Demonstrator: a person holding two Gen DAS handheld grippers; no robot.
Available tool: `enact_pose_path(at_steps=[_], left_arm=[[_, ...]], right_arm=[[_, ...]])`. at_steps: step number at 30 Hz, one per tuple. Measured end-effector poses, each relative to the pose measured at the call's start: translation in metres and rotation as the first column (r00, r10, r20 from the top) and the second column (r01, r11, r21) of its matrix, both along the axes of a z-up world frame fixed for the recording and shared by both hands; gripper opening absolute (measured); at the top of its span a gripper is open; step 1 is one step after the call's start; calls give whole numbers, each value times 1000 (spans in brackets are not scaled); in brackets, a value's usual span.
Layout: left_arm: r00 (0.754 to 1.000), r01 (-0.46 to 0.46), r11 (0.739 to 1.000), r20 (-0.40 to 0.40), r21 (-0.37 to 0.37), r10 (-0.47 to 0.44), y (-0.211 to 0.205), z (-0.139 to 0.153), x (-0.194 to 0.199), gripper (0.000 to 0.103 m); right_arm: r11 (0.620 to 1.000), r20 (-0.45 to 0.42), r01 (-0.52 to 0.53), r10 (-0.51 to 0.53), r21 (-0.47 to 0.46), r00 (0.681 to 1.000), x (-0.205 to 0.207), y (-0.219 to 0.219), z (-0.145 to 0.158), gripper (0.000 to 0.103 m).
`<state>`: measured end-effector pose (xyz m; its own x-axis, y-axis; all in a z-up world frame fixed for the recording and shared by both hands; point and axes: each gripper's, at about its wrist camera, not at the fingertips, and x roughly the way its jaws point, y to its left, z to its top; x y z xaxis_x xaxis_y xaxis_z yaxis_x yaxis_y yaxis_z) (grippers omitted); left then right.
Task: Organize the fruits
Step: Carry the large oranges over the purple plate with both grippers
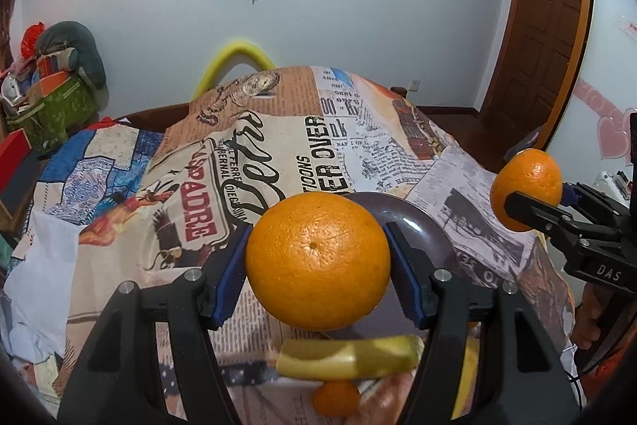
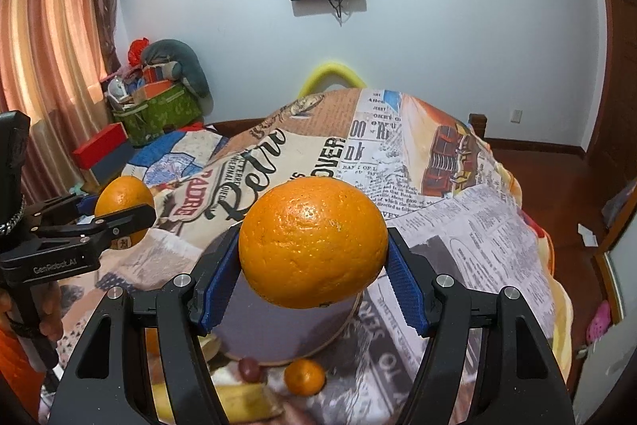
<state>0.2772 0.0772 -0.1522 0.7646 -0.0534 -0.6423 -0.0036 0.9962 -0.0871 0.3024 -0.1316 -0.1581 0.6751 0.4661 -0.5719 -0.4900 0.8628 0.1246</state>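
Note:
My left gripper [image 1: 316, 257] is shut on a large orange [image 1: 317, 259], its blue pads pressing both sides, held above a dark purple plate [image 1: 422, 230]. My right gripper [image 2: 313, 257] is shut on a second orange [image 2: 313, 241] over the same plate [image 2: 286, 329]. Each gripper shows in the other's view: the right one [image 1: 529, 200] with its orange [image 1: 525, 182] at the right edge, the left one [image 2: 123, 214] with its orange [image 2: 121, 196] at the left. On the cloth below lie a banana [image 1: 346, 355], a small mandarin [image 2: 304, 377] and a dark grape [image 2: 250, 368].
The table wears a newspaper-print cloth [image 1: 278, 146]. A yellow chair back [image 1: 235, 56] rises behind its far edge. Boxes and bags [image 2: 159, 94] pile up at the back left by a curtain. A person's hand [image 2: 49, 309] grips the left tool's handle. A wooden door [image 1: 549, 26] stands right.

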Motion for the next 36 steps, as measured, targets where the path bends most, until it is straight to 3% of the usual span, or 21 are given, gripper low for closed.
enact_pose_path(at_steps=[12,24,30,36], left_arm=[[995,10,1000,-95,-9,-11,4,-41,57,65],[968,54,999,-244,-2,-52,0,-85,92,65],[960,72,997,-271,7,-67,-4,-93,97,65],[966,94,996,-242,11,-88,-10,-86,96,65]], right_arm=[[997,-93,-50,45,-56,995,50,23,-38,66],[983,-184,-120,94,-136,978,84,43,-69,66],[978,-218,-161,130,-130,967,87,46,-75,67],[975,-221,-172,139,-141,965,88,49,-76,68]])
